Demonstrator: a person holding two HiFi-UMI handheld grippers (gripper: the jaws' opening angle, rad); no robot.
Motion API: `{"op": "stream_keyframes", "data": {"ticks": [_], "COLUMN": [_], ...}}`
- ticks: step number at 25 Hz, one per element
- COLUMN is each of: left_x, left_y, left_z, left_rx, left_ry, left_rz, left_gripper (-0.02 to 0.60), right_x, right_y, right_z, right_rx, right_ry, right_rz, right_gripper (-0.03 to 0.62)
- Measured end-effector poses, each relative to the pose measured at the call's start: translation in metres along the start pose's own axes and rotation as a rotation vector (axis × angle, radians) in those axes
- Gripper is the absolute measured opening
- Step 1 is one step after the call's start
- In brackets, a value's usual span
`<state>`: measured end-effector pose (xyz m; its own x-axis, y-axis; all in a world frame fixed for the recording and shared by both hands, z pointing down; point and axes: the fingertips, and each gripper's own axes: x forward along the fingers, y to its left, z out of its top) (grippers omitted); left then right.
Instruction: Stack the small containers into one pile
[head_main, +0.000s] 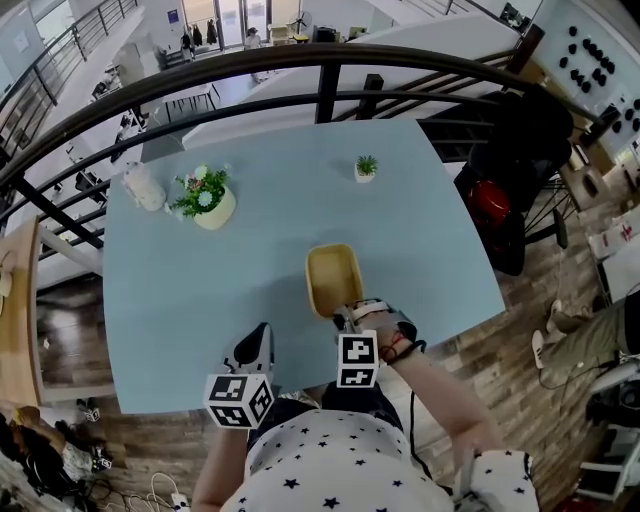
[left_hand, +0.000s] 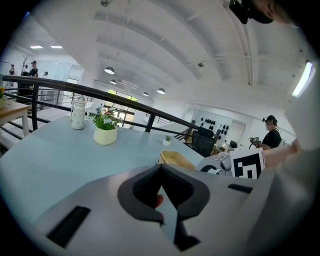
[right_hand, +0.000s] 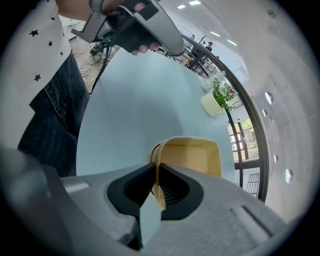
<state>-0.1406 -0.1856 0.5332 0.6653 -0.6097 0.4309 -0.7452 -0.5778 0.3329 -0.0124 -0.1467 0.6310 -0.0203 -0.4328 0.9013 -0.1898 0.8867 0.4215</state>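
Right gripper view: right gripper (right_hand: 155, 170) clamped on the near rim of the pale-yellow rectangular plastic container (right_hand: 192, 156), mid light-blue table (head_main: 180, 300). Two rims show, so probably already nested. Left gripper (left_hand: 161, 169) closed, empty. Next move: likely let go.

The blue surface (head_main: 180, 300) is carrying one yellow container pile (head_main: 334, 278), its layers uncountable, two potted plants, the flowering plant (head_main: 205, 200) and the small plant (head_main: 366, 168), and one white jar (head_main: 143, 187), with two claws, the left claw (head_main: 262, 330) and the right claw (head_main: 345, 316), working over it.
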Motion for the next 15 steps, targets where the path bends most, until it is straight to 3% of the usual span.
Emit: {"op": "stream_keyframes", "data": {"ticks": [15], "left_x": [-0.002], "left_y": [0.007], "left_z": [-0.003], "left_rx": [-0.003], "left_ry": [0.014], "left_rz": [0.007], "left_gripper": [0.002], "right_x": [0.013], "right_y": [0.006], "right_z": [0.004], "right_rx": [-0.009], "right_ry": [0.013], "right_rz": [0.033], "right_gripper": [0.034]}}
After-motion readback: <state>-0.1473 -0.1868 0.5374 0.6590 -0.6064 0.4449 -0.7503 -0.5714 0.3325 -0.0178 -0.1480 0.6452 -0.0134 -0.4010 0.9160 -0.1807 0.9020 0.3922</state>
